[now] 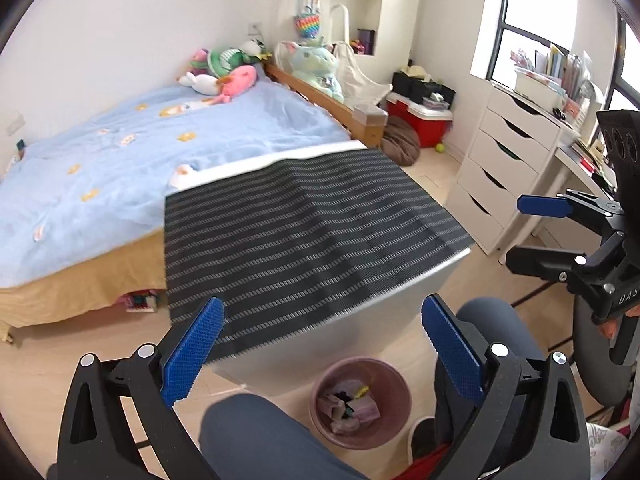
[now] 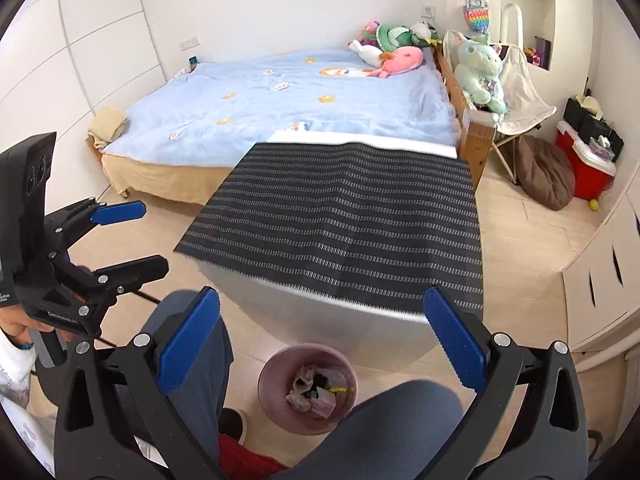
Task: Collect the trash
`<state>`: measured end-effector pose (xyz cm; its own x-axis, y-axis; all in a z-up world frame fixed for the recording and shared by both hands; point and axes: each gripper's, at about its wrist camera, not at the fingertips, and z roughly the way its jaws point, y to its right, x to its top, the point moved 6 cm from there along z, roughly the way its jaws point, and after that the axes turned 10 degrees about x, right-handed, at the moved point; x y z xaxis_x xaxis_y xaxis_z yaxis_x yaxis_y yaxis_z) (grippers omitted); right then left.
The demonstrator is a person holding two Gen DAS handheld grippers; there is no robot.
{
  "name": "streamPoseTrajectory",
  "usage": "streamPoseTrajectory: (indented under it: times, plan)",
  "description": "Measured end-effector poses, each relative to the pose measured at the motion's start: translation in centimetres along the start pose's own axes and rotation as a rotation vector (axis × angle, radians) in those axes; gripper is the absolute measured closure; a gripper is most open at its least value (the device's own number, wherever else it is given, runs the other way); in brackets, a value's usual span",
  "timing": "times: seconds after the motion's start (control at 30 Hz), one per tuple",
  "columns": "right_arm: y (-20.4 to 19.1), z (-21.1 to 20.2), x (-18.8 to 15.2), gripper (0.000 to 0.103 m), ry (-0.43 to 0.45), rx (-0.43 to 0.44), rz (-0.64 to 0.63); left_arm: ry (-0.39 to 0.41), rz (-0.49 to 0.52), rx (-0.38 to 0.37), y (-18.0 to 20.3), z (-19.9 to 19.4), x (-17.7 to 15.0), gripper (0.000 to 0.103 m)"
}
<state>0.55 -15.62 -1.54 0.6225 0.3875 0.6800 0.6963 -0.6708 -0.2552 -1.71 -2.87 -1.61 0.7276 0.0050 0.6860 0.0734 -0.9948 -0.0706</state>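
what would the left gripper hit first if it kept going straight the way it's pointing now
Most likely the black striped mat on the white table. The left gripper is open and empty, angled down toward the mat's near edge. Depth is hard to judge here, so it could clip the table's front face instead.

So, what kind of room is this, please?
Most likely a child's bedroom. A bed with a light blue cover stands by the wall, soft toys lie at its head, and a white chest of drawers stands under the window. A pink waste bin holding trash sits on the wooden floor.
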Motion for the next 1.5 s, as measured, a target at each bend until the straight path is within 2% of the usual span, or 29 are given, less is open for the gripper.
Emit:
streamPoseTrajectory:
  times: [0.13, 0.3, 0.47, 1.0, 1.5]
  plan:
    - [0.4, 0.0, 2.2, 0.003, 0.029, -0.004, -0.003, 0.013, -0.036, -0.007, -1.1, 0.0, 1.7, 0.008]
    - [0.6, 0.3, 4.5, 0.003, 0.046, 0.002, -0.019, 0.057, -0.011, 0.001, -1.4, -0.2, 3.7, 0.008]
    - [0.5, 1.0, 5.9, 0.003, 0.044, 0.011, -0.026, 0.053, -0.021, -0.022, -1.5, 0.5, 4.7, 0.006]
    - [1.1, 2.7, 6.4, 0.003, 0.015, 0.019, -0.018, 0.016, -0.088, -0.006, -2.5, 2.4, 5.2, 0.006]
    - [1.5, 3.3, 6.2, 0.003, 0.002, 0.014, -0.013, 0.009, -0.092, -0.003, -2.3, 2.7, 5.5, 0.006]
